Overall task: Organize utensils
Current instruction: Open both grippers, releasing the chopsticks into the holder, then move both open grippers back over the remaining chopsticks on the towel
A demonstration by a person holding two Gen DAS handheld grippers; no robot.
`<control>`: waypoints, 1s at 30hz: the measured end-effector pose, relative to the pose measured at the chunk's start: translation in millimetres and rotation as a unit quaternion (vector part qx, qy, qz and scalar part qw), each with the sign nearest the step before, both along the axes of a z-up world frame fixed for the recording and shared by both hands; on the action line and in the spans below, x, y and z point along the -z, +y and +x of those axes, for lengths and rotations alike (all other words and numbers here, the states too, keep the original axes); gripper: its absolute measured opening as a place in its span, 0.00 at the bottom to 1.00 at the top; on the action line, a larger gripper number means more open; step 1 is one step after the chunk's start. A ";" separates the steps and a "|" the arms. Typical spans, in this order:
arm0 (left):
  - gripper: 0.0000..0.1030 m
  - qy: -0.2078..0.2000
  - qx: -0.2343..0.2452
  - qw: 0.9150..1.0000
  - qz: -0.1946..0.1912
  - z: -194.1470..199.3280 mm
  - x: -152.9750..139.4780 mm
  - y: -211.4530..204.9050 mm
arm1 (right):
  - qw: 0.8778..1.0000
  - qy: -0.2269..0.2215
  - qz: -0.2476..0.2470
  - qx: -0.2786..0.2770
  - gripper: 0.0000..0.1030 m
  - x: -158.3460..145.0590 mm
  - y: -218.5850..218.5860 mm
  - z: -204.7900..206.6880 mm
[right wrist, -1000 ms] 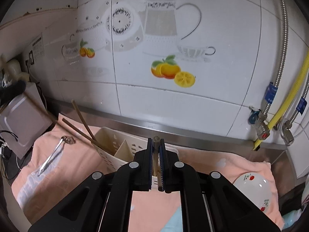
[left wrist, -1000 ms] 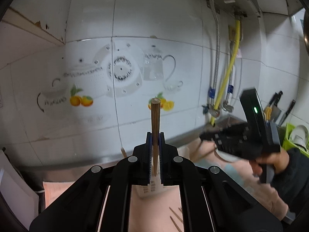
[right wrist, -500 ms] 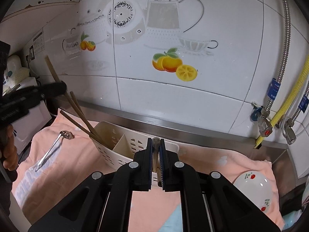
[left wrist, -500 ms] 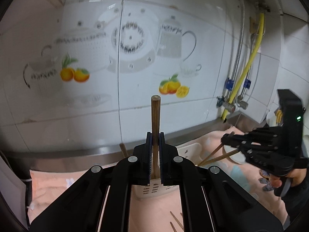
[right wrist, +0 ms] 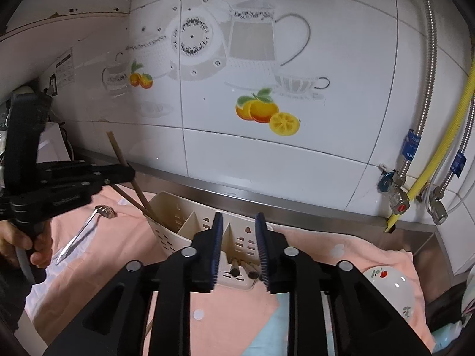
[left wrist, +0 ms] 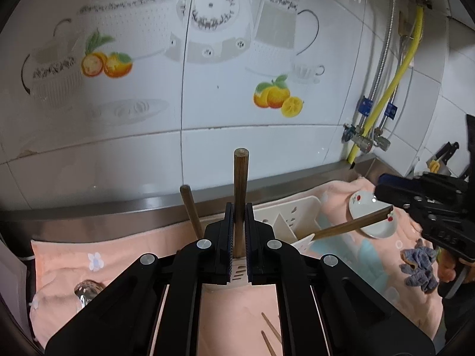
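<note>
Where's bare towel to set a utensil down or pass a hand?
Free: towel between caddy and bowl; also between spoon and caddy. Crowded: the caddy's left end, under the left gripper and its chopstick.

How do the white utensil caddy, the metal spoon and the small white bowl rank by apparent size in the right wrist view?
1. white utensil caddy, clearly largest.
2-3. metal spoon and small white bowl: unsure; the bowl is wider but nearer and partly hidden.
</note>
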State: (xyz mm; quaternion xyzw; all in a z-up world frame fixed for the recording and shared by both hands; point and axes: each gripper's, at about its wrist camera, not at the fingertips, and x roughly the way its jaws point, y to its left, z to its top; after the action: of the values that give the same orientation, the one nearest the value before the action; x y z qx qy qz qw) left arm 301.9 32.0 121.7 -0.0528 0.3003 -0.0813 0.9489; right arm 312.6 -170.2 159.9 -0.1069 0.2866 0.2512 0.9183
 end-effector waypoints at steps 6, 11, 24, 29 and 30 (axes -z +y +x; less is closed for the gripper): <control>0.08 0.001 0.001 1.000 0.002 -1.9 2.2 -0.5 | 1.000 -0.011 0.011 -0.005 0.37 -2.3 -6.0 -16.4; 0.28 -0.010 0.001 1.000 0.006 -13.2 -2.2 -3.2 | 1.000 -0.017 0.017 -0.010 0.45 3.1 -9.9 -36.1; 0.52 -0.027 0.000 1.000 -0.003 -68.2 -4.7 -5.9 | 1.000 -0.013 0.021 -0.015 0.66 44.2 -18.7 -100.2; 0.69 -0.024 -0.009 1.000 -0.001 -93.4 7.2 -6.5 | 1.000 0.003 0.022 -0.013 0.73 67.9 -24.4 -122.3; 0.70 -0.025 -0.011 1.000 0.002 -98.3 9.5 -6.1 | 1.000 0.007 0.021 -0.013 0.73 72.1 -25.2 -124.9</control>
State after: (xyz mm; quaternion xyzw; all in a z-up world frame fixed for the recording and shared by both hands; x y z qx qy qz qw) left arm 203.6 25.9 112.3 -0.0520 0.2763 -0.0715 0.9570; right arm 187.6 -195.4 87.7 -0.0891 0.2865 0.2702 0.9149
